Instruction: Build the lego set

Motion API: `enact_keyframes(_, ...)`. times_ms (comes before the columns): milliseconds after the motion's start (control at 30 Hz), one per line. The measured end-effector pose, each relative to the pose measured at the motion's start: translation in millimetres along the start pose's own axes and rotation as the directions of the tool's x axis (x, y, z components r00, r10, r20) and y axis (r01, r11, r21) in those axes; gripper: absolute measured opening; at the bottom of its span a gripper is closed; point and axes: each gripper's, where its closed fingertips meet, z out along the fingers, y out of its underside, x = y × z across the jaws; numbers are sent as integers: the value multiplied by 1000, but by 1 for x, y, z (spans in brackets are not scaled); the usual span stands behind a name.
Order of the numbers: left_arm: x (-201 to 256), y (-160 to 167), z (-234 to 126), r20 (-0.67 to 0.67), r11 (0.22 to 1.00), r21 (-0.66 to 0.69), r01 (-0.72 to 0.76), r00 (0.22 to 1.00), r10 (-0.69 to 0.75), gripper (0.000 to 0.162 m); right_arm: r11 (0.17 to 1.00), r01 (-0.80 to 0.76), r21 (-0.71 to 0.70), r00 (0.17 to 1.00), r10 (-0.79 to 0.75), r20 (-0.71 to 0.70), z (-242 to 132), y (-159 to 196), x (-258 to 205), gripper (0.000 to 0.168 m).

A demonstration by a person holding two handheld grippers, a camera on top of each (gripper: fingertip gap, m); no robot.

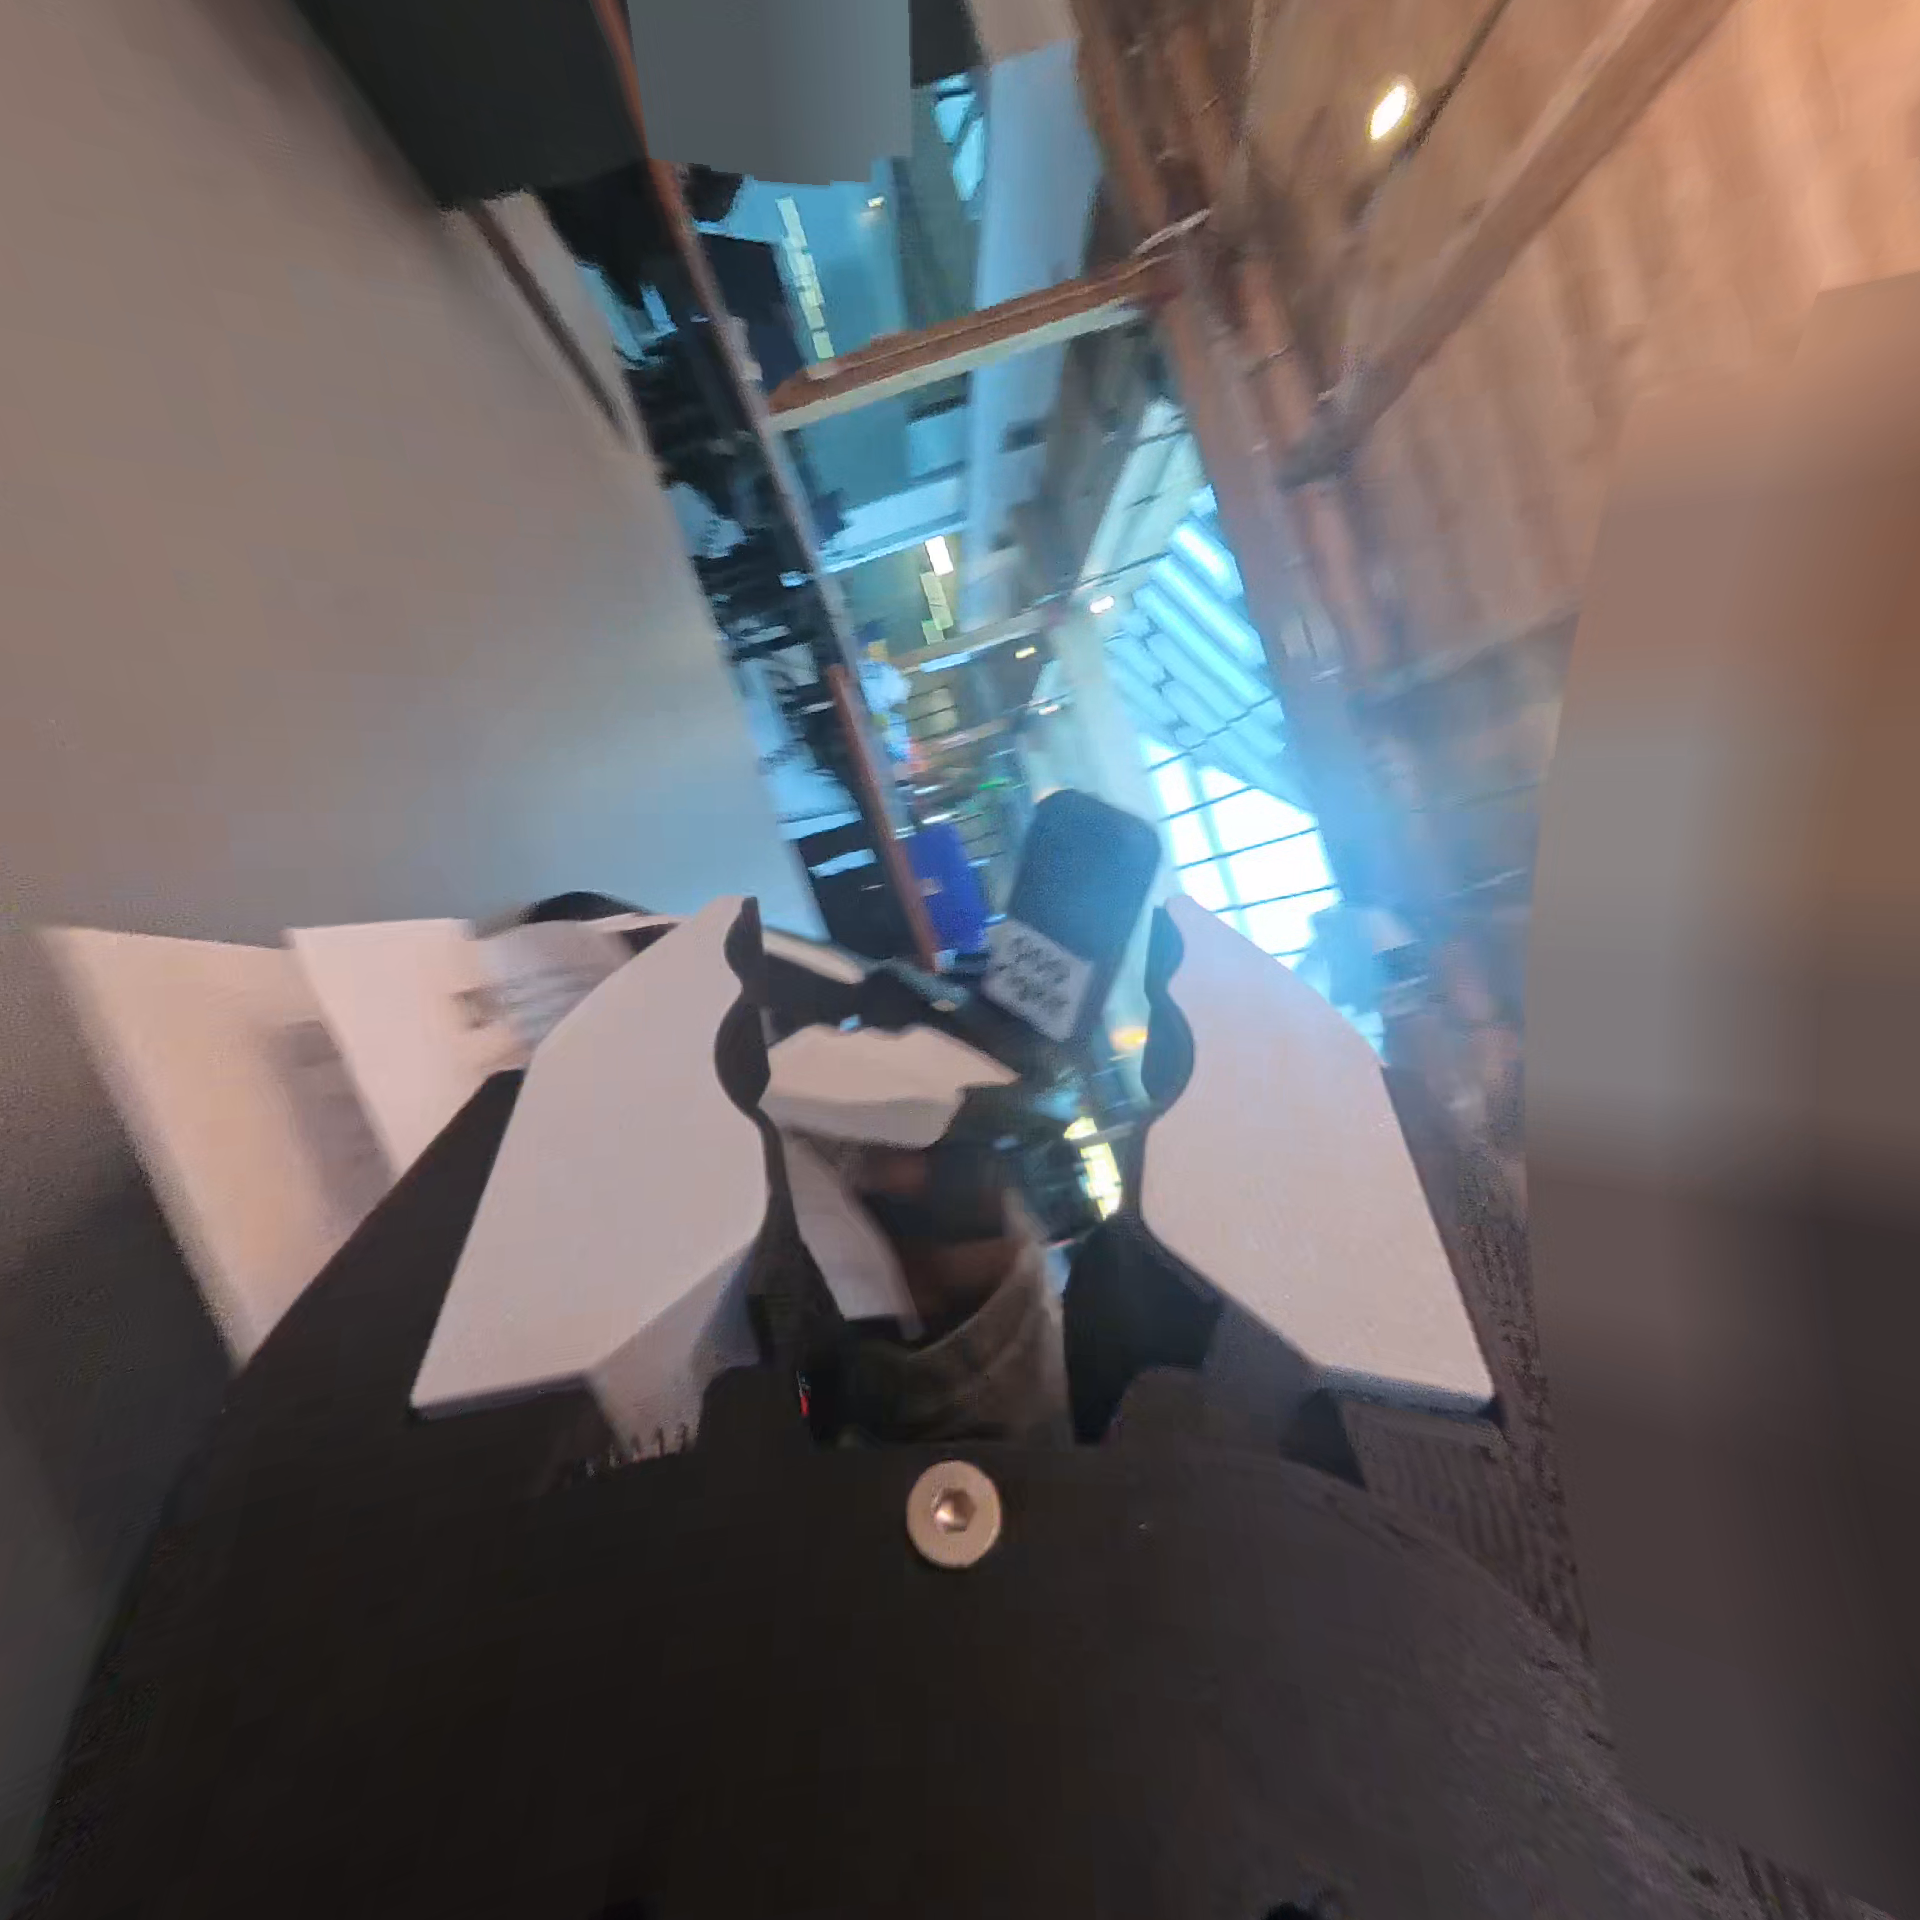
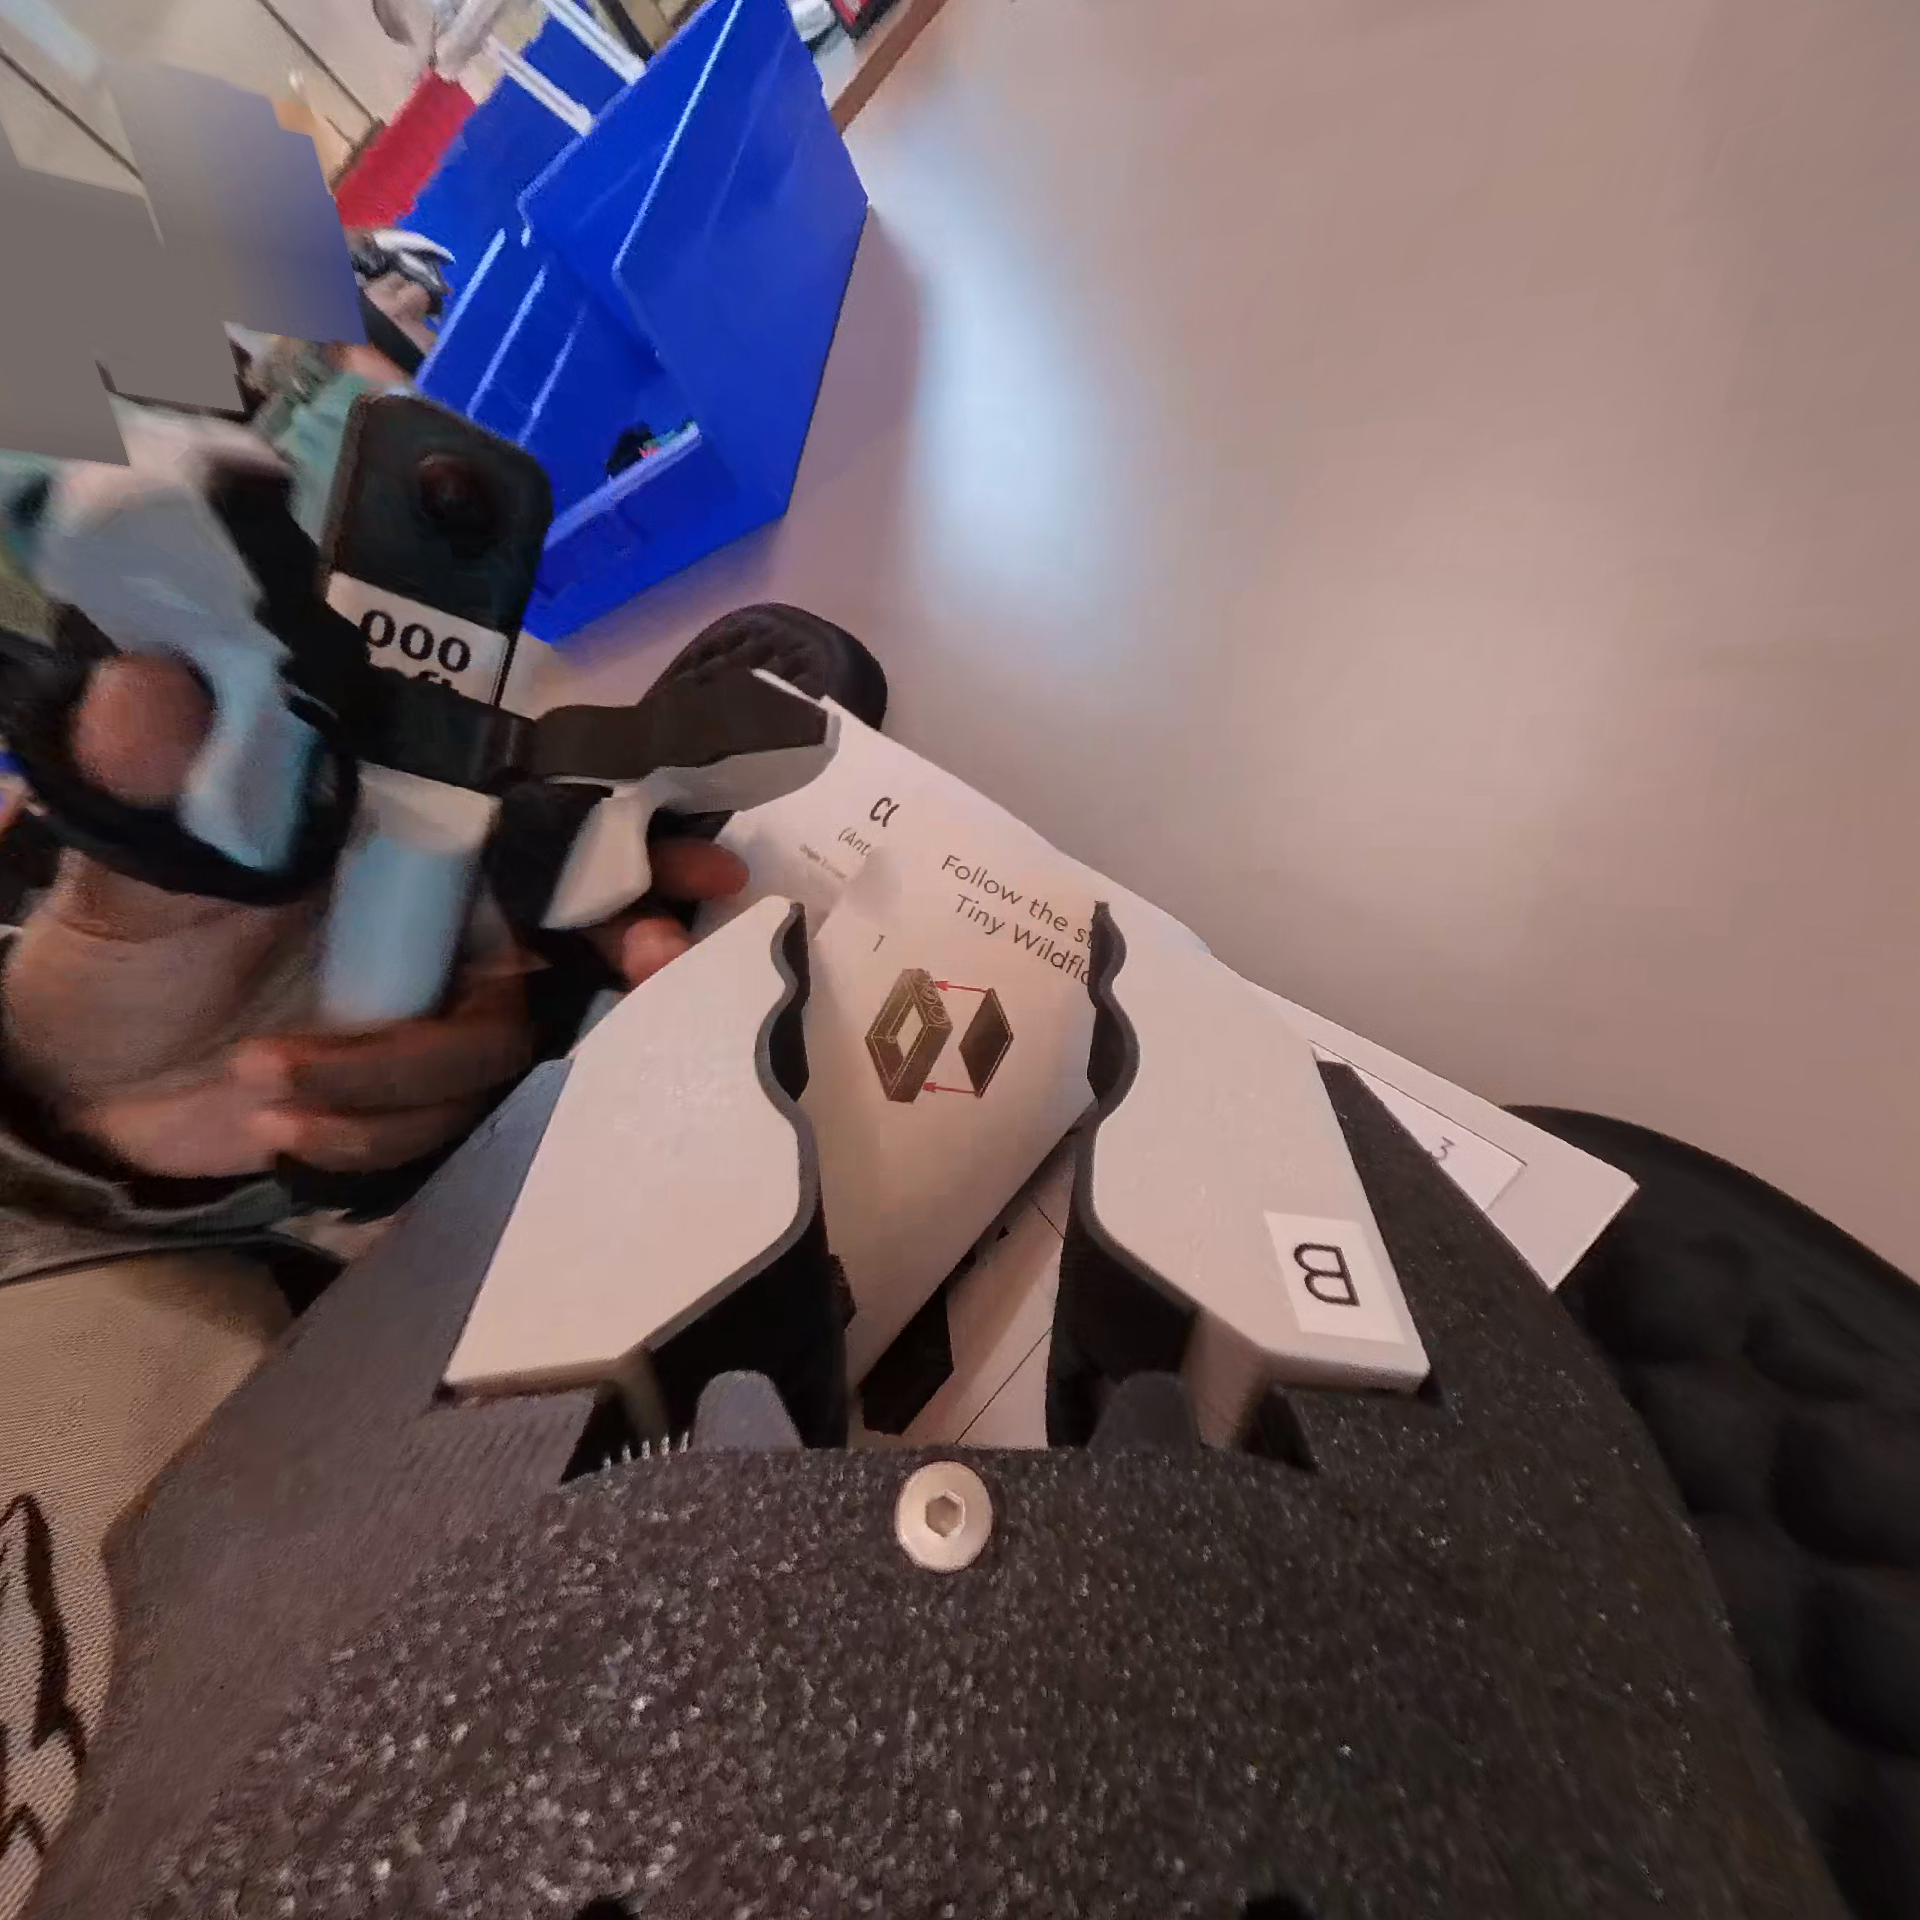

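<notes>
A white instruction sheet [image 2: 935, 1039] with a printed brick diagram lies folded on the white table [image 2: 1455, 520]. My right gripper [image 2: 945, 914] is open and the sheet runs through the gap between its jaws, not pinched. My left gripper [image 1: 956, 914] is open and empty, tilted and blurred. A hand [image 2: 156, 1039] holds it at the left of the right wrist view [image 2: 707, 800], with its fingertips at the sheet's upper edge. One white finger [image 1: 883, 1081] of the right gripper shows between the left gripper's jaws. No Lego pieces are visible.
Blue plastic bins [image 2: 665, 312] stand on the table beyond the left gripper. A dark rounded object [image 2: 800, 644] sits behind the sheet and a black padded thing [image 2: 1766, 1403] at the right. More white paper [image 1: 395, 1039] lies left of the left gripper.
</notes>
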Motion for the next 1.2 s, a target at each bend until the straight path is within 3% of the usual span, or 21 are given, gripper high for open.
enact_keyframes(33, -10, 2, -4, 62, 997, -31, -66, 996, 68, 69, 999, -31, 16, 999, 31, 19, -2, -2, 1, 51)
enact_keyframes(100, -34, 14, -9, 183, 973, -149, -178, 962, 204, 64, 994, -89, 67, 993, 84, 78, -7, -7, -1, 51)
enact_keyframes(167, -45, 29, -8, 207, 950, -248, -192, 947, 245, 51, 991, -102, 88, 988, 91, 124, -10, -9, -5, 48)
enact_keyframes(267, -39, 33, -3, 112, 956, -268, -120, 981, 155, 29, 993, -59, 102, 990, 45, 133, -14, -8, -8, 37)
enact_keyframes(367, -40, 29, -2, 67, 973, -230, 5, 998, 11, 17, 994, -48, 101, 985, 31, 169, -16, -8, -12, 41)
enact_keyframes(433, -42, 27, -1, 50, 976, -212, 41, 998, -31, 17, 996, -59, 71, 977, 43, 210, -16, -4, -16, 45)
enact_keyframes(567, -43, 29, 0, 67, 973, -232, -14, 997, 31, 16, 997, -49, 63, 974, 34, 222, -16, -3, -18, 46)
enact_keyframes(700, -28, 15, -1, -33, 989, -145, -1, 999, -4, 24, 995, -74, 61, 975, 59, 214, -15, -4, -14, 48)
enact_keyframes(900, -37, 26, 0, 11, 980, -196, -27, 1000, 30, 20, 996, -62, 56, 977, 50, 208, -13, -3, -15, 48)
enact_keyframes(1200, -34, 26, -2, -29, 982, -187, -21, 999, 16, 12, 994, -83, 65, 974, 67, 216, -15, -4, -14, 48)
